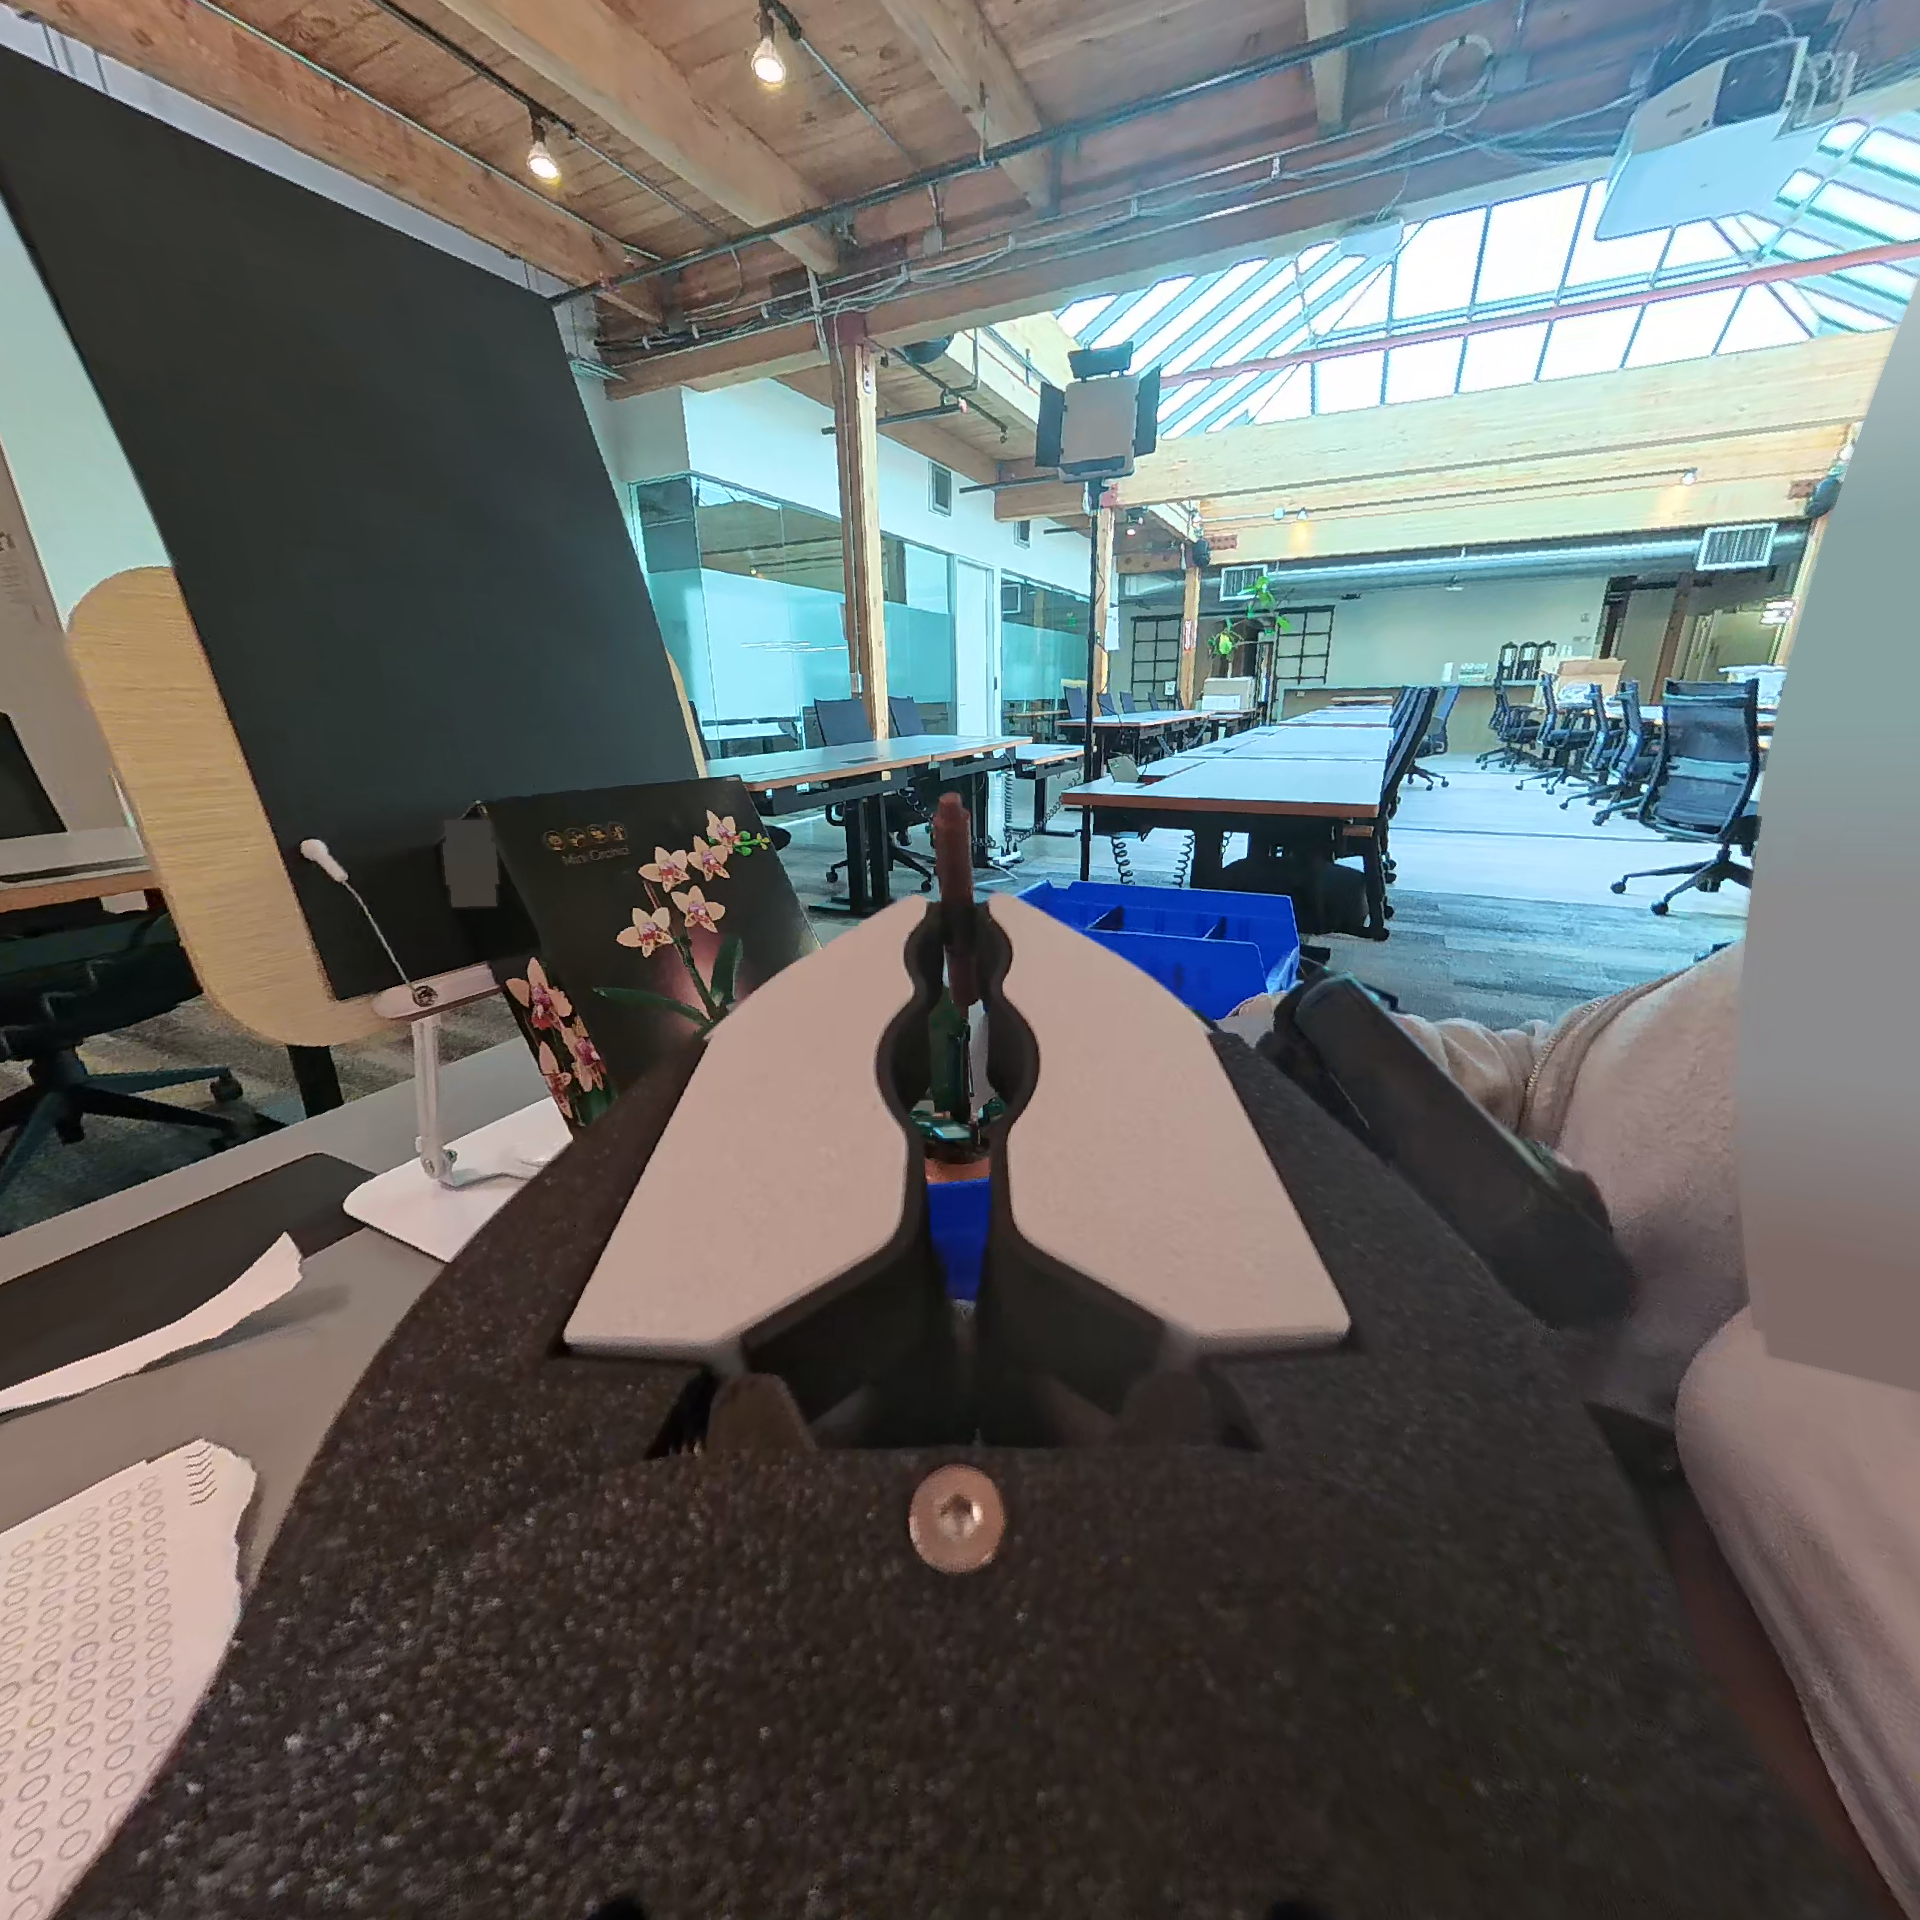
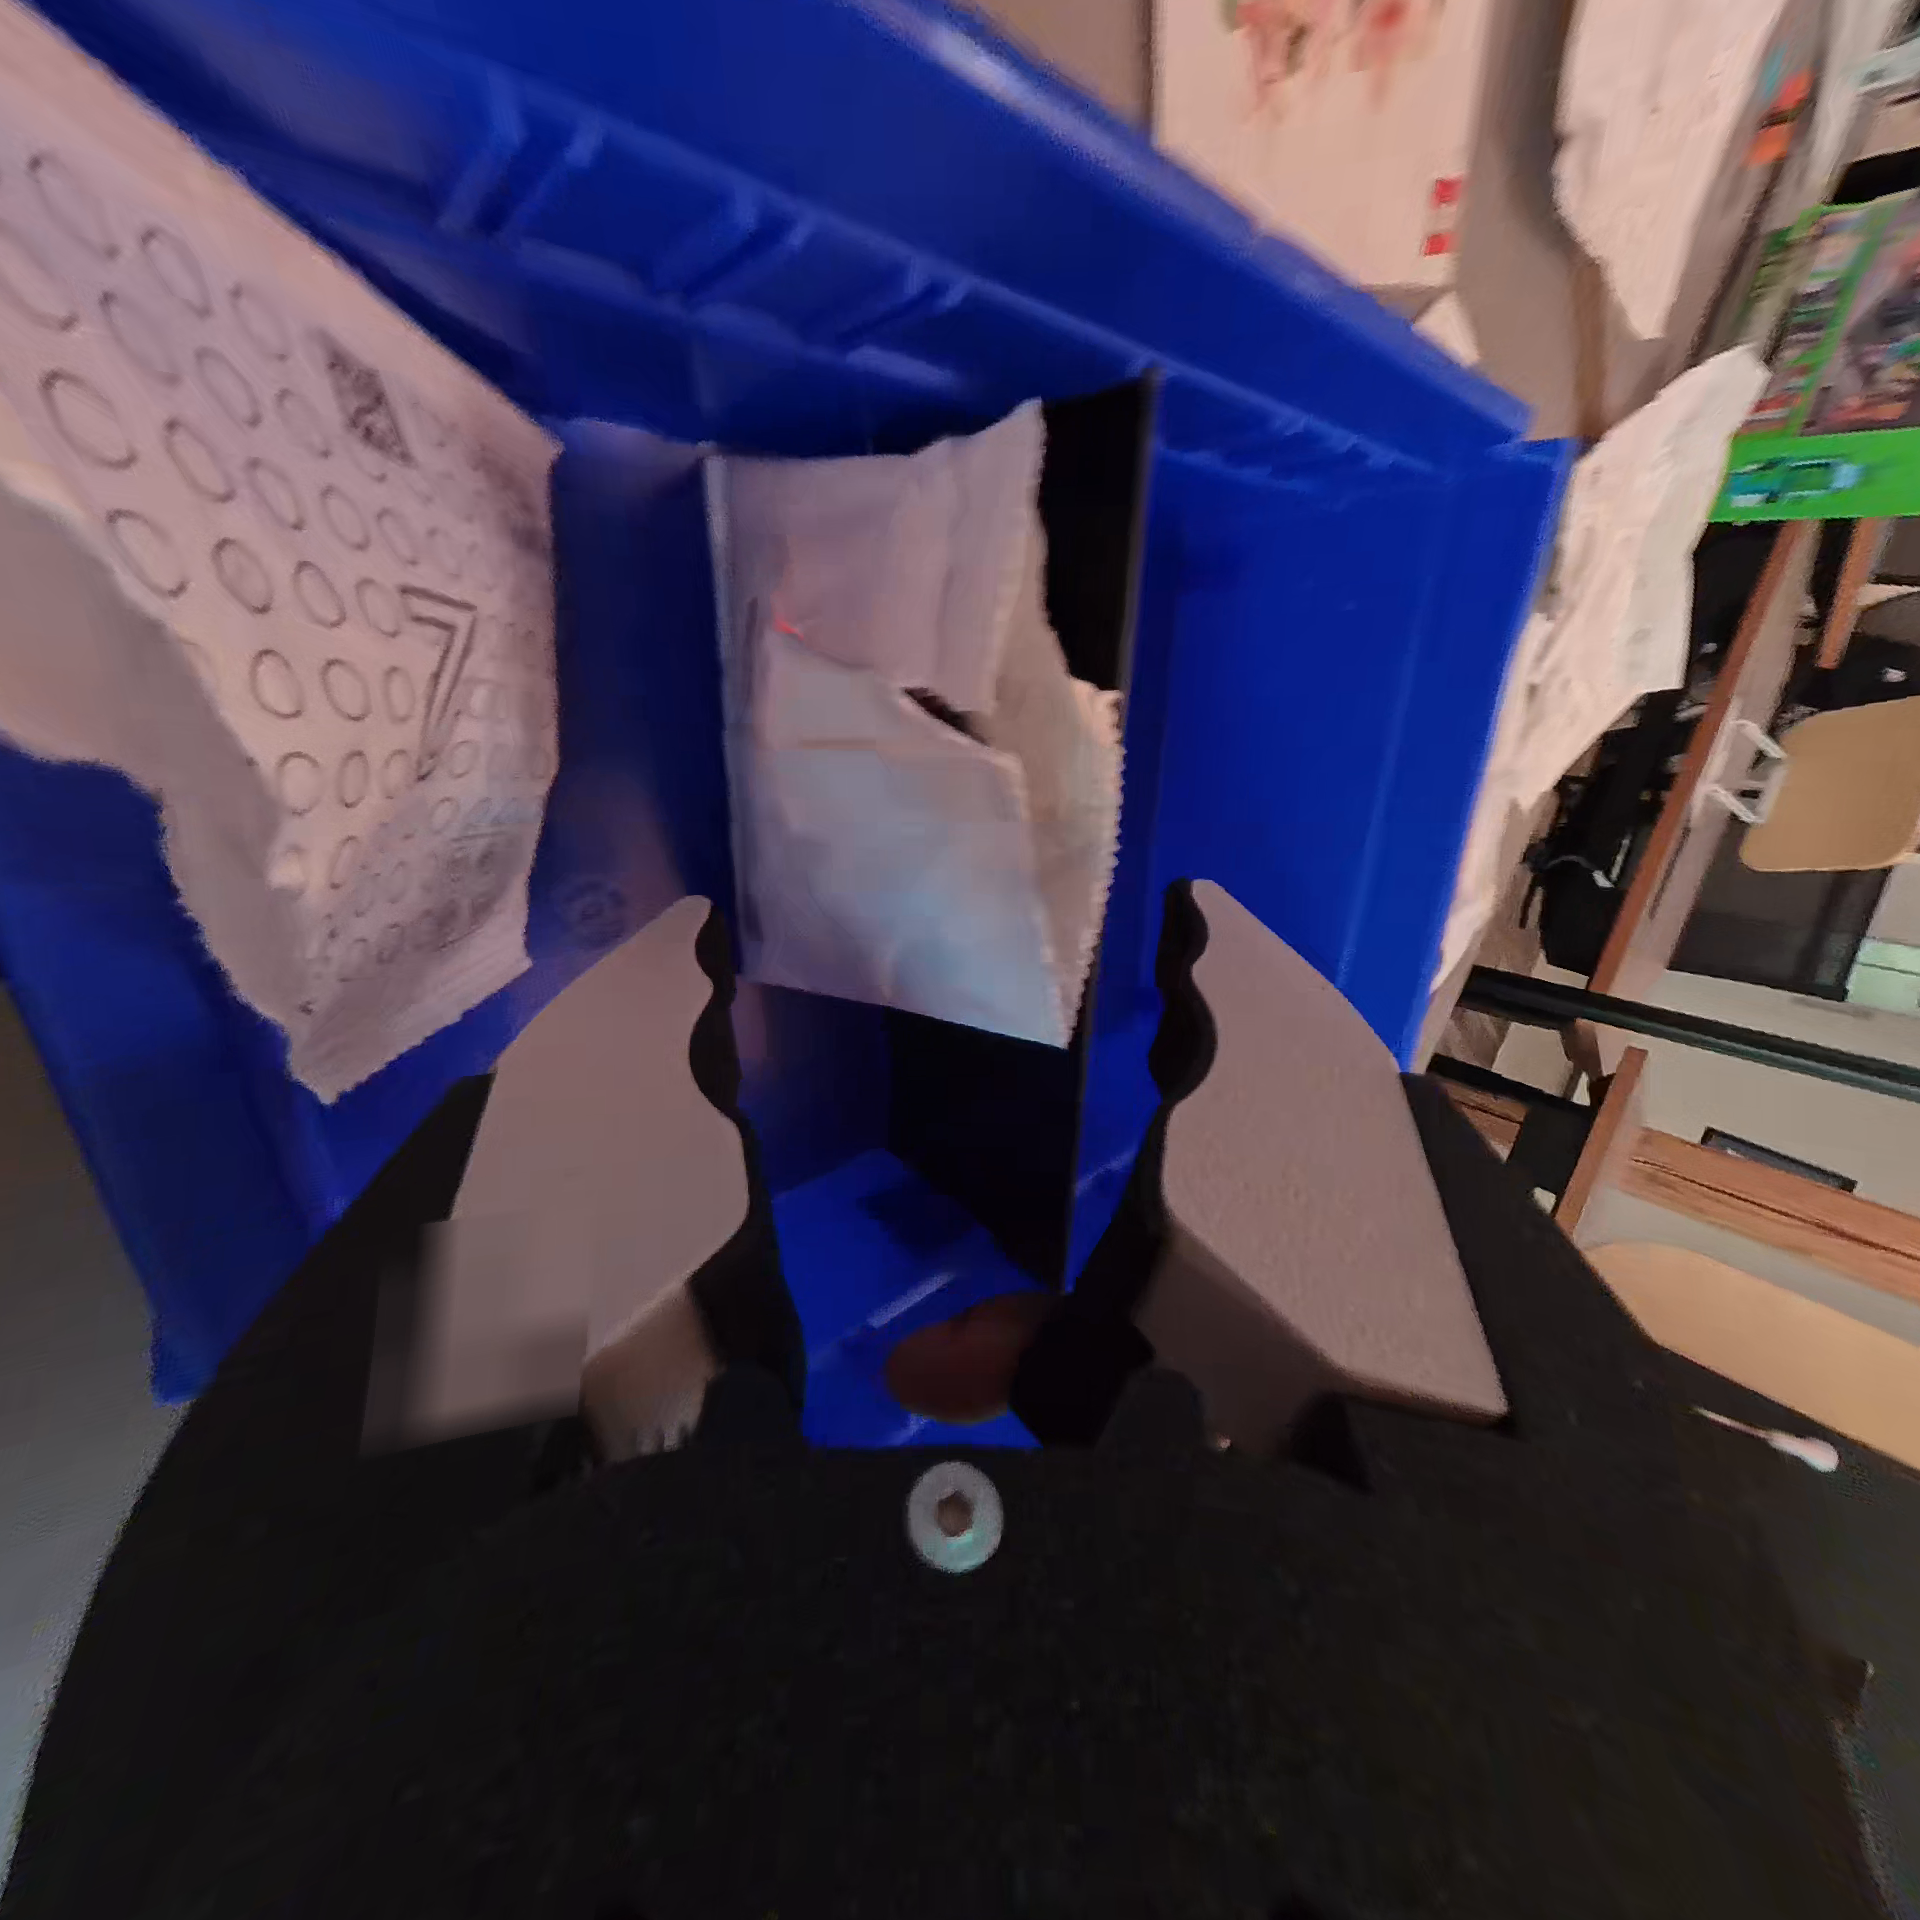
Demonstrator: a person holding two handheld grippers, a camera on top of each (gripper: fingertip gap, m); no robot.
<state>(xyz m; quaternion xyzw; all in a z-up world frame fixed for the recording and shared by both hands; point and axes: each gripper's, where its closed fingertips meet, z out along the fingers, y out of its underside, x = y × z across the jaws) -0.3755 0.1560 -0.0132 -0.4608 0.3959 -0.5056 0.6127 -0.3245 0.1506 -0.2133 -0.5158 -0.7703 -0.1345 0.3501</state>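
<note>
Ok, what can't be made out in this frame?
- Left wrist view: the stem piece clamped in the left gripper; the fingers hide its lower end.
- Right wrist view: the blue bin under the open right gripper; motion blur and torn paper hide its contents.

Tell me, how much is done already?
Done: a paper bag lies torn open. In hand: the left hand-held gripper pinches a thin brown-and-green piece; the right hand-held gripper points open into the blue bin, where a round brown piece lies. What is left cannot be told.
</note>
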